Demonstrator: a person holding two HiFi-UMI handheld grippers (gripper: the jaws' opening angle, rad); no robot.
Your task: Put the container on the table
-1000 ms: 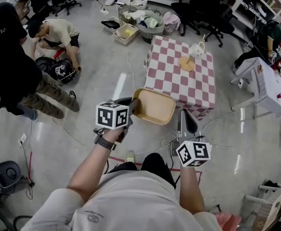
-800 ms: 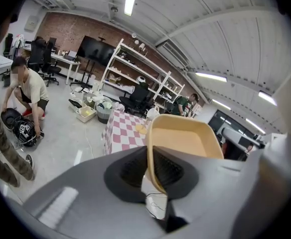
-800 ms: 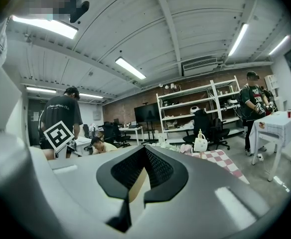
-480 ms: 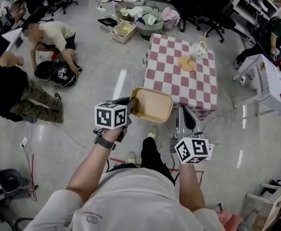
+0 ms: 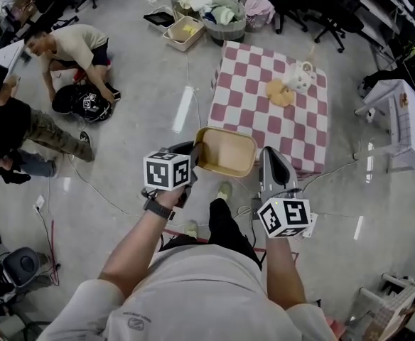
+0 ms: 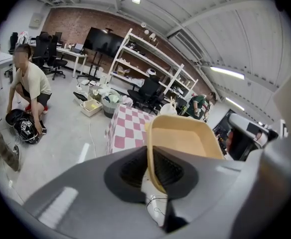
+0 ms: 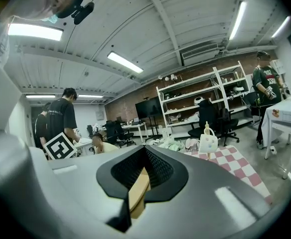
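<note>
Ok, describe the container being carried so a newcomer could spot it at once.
Find the pink-and-white checked table mid-floor. Just before its near edge, the shallow tan rectangular tub hangs between the left gripper and right gripper. Unlike the cream crate on the far floor, it is empty and held aloft.

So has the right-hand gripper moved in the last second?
Yes. The right gripper has moved forward, toward the checkered table, up against the container rim.
</note>
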